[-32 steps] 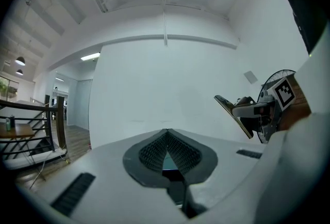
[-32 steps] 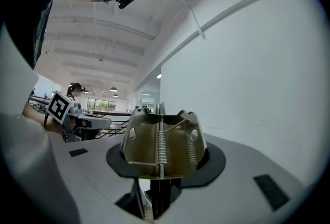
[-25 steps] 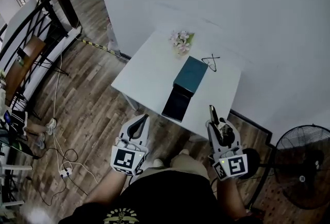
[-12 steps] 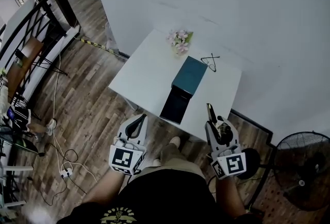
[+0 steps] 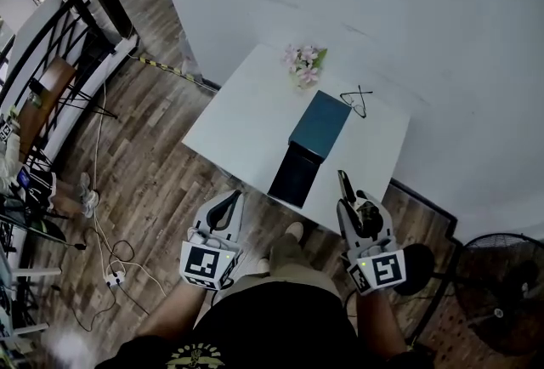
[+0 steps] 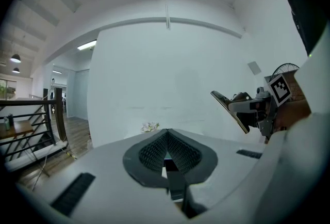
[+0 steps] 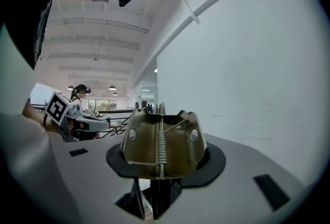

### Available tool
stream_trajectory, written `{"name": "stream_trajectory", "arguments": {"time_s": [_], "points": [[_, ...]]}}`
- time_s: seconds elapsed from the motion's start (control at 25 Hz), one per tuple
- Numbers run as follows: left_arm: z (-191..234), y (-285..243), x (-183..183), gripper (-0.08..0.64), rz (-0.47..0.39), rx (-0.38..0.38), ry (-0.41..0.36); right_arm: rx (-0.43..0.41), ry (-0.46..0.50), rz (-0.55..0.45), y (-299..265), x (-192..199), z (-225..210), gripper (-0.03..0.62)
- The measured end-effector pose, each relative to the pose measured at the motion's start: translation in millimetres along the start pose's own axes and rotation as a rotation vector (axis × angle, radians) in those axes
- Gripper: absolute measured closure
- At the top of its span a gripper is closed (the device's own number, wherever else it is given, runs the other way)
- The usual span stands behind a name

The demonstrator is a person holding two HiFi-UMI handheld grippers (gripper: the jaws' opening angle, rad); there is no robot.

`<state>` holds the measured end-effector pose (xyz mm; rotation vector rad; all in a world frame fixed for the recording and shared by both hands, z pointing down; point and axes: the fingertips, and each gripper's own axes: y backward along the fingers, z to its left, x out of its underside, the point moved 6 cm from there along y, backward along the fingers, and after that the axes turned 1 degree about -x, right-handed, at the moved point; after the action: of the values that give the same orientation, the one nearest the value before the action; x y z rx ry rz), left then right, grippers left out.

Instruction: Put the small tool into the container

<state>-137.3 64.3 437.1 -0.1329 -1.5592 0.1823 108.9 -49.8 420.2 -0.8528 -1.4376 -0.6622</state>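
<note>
Here we are, looking steeply down past the person's chest, both grippers held out low at the near edge of the white table (image 5: 246,116). The right gripper (image 5: 355,207) is clenched on the small tool (image 7: 162,144), a brass-coloured spring clip. Its own view shows it plainly, coil spring facing the camera and the two metal wings fanned out between the black pads. In the head view the clip's dark end pokes forward from the jaws, hanging over the table's near right corner, well apart from the container (image 5: 321,122). That container is a teal box lying in the middle of the table, with a black section running from its near end toward the table edge. From up here I can't tell whether that section is a lid folded open or a tray pulled out. The left gripper (image 5: 235,195) is on the other side, its jaws pressed together with nothing between them. Its own view shows the ribbed pads meeting at the tip. It hovers over the wooden floor (image 5: 161,180) just short of the table's near edge. At the far end of the table sits a small bunch of pale pink flowers (image 5: 302,65), and beside the box on the right lies a thin black wire shape (image 5: 354,99). A black fan (image 5: 501,291) stands on the floor off to the right.
</note>
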Motion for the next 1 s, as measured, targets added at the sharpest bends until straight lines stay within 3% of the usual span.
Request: {"name": "stream_trajectory", "arguments": {"time_s": [0.6,1.0], "points": [[8.1,-35.2,11.4,0.554,0.013,-0.01,0.037,-0.039,-0.004,0.044,-34.2,5.5,-20.7,0.426],[27.3,-88.1,6.5,0.554,0.027,-0.014,0.047,-0.072,-0.032,0.08,-84.6,11.6,-47.5,0.426]]}}
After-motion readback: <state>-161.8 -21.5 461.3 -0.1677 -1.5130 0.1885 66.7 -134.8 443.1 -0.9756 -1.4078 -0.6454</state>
